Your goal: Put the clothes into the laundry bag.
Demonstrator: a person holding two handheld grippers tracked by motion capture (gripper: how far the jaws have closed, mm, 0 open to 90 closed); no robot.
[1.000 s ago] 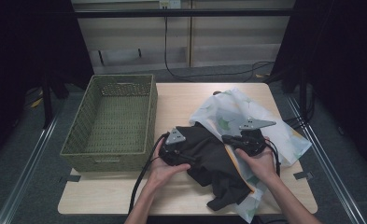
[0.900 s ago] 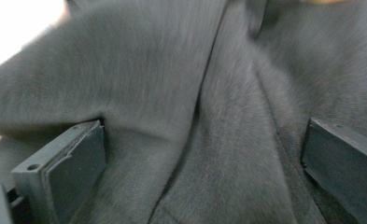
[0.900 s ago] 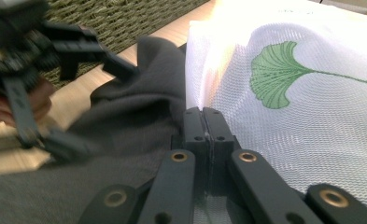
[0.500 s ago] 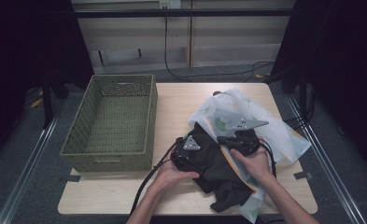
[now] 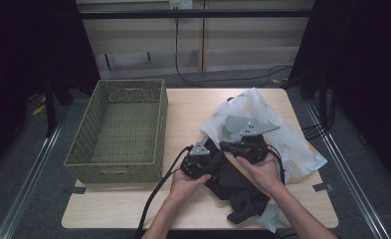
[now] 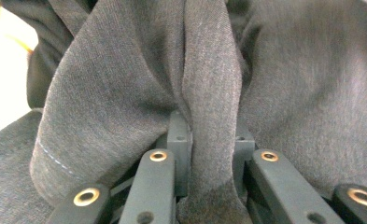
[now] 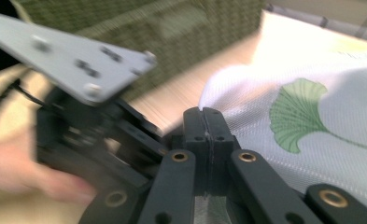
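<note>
High view: right of the woven basket [image 5: 118,130] on the worktop [image 5: 193,107], the dark garment [image 5: 235,186] overlies a leaf-print white cloth [image 5: 292,144]; left gripper [image 5: 203,167] and right gripper [image 5: 233,147] both meet on it.

Left gripper view: the fingers [image 6: 179,140] have just been closing and pinch a fold of the dark garment.

Right gripper view: the fingers [image 7: 204,126] are pressed together, apparently pinching a thin edge of fabric low between them, beside the basket.

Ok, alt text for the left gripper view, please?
The left gripper has just closed its black jaws on a fold of dark grey fabric, which drapes across the frame. A pale surface shows at the left edge.
</note>
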